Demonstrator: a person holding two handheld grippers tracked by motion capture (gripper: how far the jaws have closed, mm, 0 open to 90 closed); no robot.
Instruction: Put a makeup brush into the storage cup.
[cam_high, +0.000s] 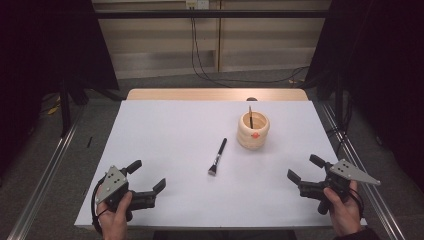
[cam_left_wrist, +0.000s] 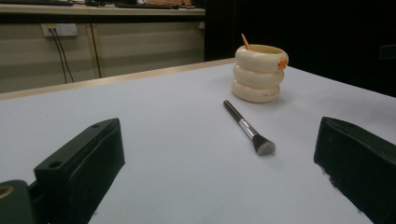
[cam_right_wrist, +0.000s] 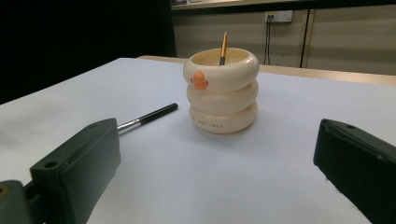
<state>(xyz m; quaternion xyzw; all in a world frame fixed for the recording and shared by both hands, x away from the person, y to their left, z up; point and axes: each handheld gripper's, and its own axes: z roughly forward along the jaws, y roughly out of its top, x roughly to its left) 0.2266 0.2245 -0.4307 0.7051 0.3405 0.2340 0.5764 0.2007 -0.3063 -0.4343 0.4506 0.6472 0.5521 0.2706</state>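
While your left gripper and right gripper rest spread and empty on the white table, nearer you than the cream ringed holder, its leaning stick could tip if knocked; the makeup brush lies unobstructed beside it.

A black-handled makeup brush lies flat on the white tabletop, bristles toward the person, near an upright cream ringed holder (a thin orange-handled stick stands inside).

My fingers are matt black plastic. The worktop is smooth, matt white; the holder glossy cream, the brush ferrule shiny metal.
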